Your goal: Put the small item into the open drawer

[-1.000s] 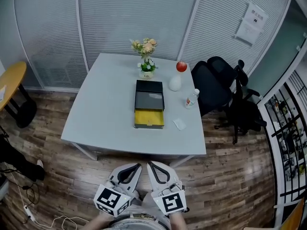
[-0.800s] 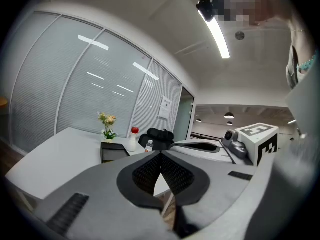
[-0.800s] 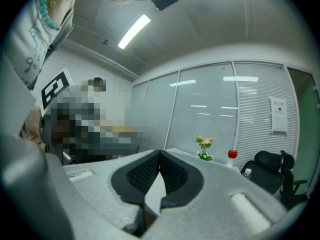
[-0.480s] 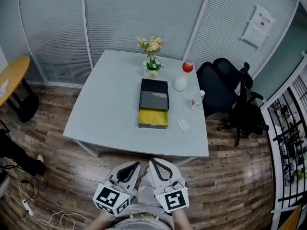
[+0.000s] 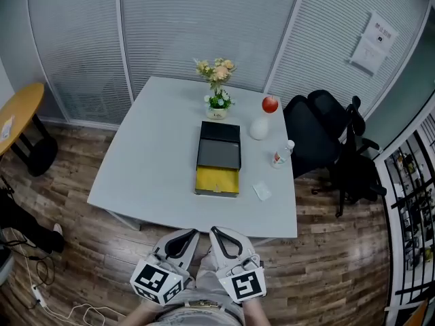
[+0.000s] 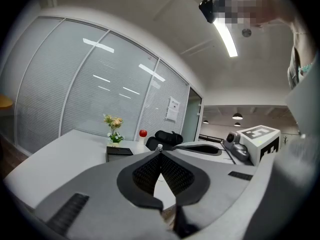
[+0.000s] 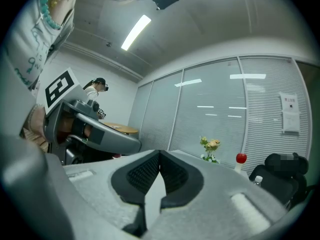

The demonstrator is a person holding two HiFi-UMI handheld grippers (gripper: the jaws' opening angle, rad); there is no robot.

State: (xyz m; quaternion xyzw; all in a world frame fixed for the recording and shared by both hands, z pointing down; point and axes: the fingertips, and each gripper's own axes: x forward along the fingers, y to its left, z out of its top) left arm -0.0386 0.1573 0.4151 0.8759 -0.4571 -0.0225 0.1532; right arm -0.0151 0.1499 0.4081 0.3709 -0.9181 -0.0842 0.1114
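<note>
A black box (image 5: 219, 143) lies on the grey table (image 5: 149, 155) with its yellow drawer (image 5: 217, 180) pulled open toward me. The small white item (image 5: 262, 191) rests on the table just right of the drawer. My left gripper (image 5: 193, 233) and right gripper (image 5: 215, 231) hang side by side over the wooden floor, short of the table's near edge. Both are shut and hold nothing. In the left gripper view the left gripper (image 6: 160, 151) points level toward the box (image 6: 119, 151). In the right gripper view the right gripper (image 7: 160, 153) has its tips touching.
Behind the box stand a flower pot (image 5: 219, 87), a white vase (image 5: 259, 128) topped by a red apple (image 5: 270, 104), and a small bottle (image 5: 280, 155). Black office chairs (image 5: 326, 141) crowd the table's right side. A yellow round table (image 5: 17, 114) is at the left; cables (image 5: 41, 297) lie on the floor.
In the head view the table and box have shifted slightly right and down. Both grippers stay side by side at the bottom, jaws still shut.
</note>
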